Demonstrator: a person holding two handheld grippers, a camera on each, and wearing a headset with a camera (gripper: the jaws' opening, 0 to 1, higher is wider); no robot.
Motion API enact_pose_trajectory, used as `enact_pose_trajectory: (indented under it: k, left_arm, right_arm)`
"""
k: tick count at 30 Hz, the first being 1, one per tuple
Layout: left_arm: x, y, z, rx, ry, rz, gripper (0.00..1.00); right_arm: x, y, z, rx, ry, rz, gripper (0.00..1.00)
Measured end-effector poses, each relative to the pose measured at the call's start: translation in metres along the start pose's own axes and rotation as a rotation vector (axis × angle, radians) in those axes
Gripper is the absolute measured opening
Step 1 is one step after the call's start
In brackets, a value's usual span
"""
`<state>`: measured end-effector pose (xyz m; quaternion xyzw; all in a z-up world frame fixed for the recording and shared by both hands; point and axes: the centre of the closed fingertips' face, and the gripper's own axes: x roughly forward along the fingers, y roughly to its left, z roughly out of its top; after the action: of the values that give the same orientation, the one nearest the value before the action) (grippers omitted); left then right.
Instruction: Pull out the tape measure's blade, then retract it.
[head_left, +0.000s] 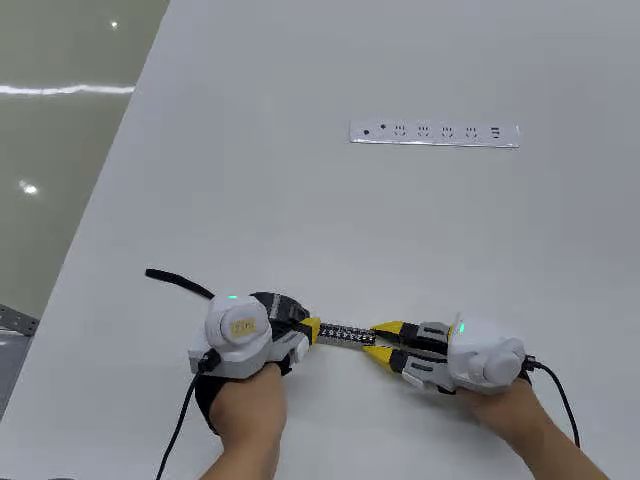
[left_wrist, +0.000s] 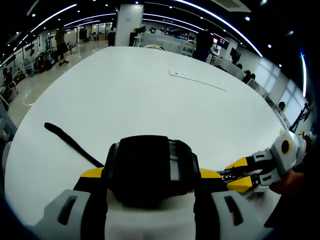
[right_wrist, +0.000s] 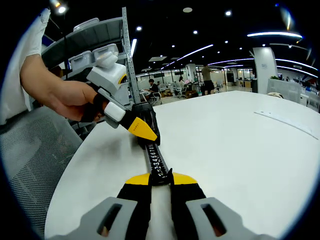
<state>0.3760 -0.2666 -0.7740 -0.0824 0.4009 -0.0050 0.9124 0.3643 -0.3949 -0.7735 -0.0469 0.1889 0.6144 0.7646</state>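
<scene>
Nearest to the head camera are the two hands at the bottom edge, the left hand (head_left: 248, 410) and the right hand (head_left: 510, 405), each holding one gripper low over the table (head_left: 350, 220). This white table takes almost all of the head view; along its left side a strip of grey-green floor (head_left: 60, 150) is seen.

The left gripper (head_left: 298, 325) has its fingers pressed from both sides on the black case (left_wrist: 150, 167) of the tape measure, which sits on the table near the front edge, a little left of the middle. The right gripper (right_wrist: 161, 177) points toward it from the other side, and its yellow fingers (right_wrist: 137, 179) are closed on the end of the blade (right_wrist: 155, 160), pinching it. The blade is out only for a short piece and runs straight between the two grippers, just above the table.

A power strip (head_left: 435, 133) lies flat on the far part of the table, well apart from the grippers. The case's black strap (head_left: 178, 283) lies on the table behind the left gripper, on the side away from the blade. A dark cable (head_left: 555, 385) goes from the right gripper back toward the person.

In the right gripper view a mesh chair (right_wrist: 35, 160) and a metal shelf (right_wrist: 100, 35) stand behind the left gripper.
</scene>
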Motion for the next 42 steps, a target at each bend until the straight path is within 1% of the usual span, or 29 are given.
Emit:
enact_pose_trajectory:
  k: [11, 17, 31, 33, 42]
  left_arm:
    - [0.0, 0.0, 0.001, -0.015, -0.002, -0.011, 0.68]
    - [0.0, 0.001, 0.002, -0.031, 0.0, -0.021, 0.68]
    - [0.0, 0.001, 0.002, -0.026, 0.005, -0.027, 0.67]
    - [-0.001, 0.001, 0.002, -0.034, 0.001, -0.028, 0.67]
    - [-0.001, 0.0, 0.003, -0.034, 0.002, -0.028, 0.67]
  right_arm:
    - [0.005, 0.0, 0.001, -0.008, 0.006, 0.002, 0.13]
    - [0.008, 0.0, 0.005, -0.002, -0.007, 0.002, 0.13]
    - [0.014, 0.0, 0.006, -0.009, -0.006, 0.015, 0.13]
    - [0.015, -0.001, 0.007, -0.005, -0.01, 0.014, 0.13]
    - [0.025, 0.002, 0.009, -0.028, -0.001, 0.033, 0.13]
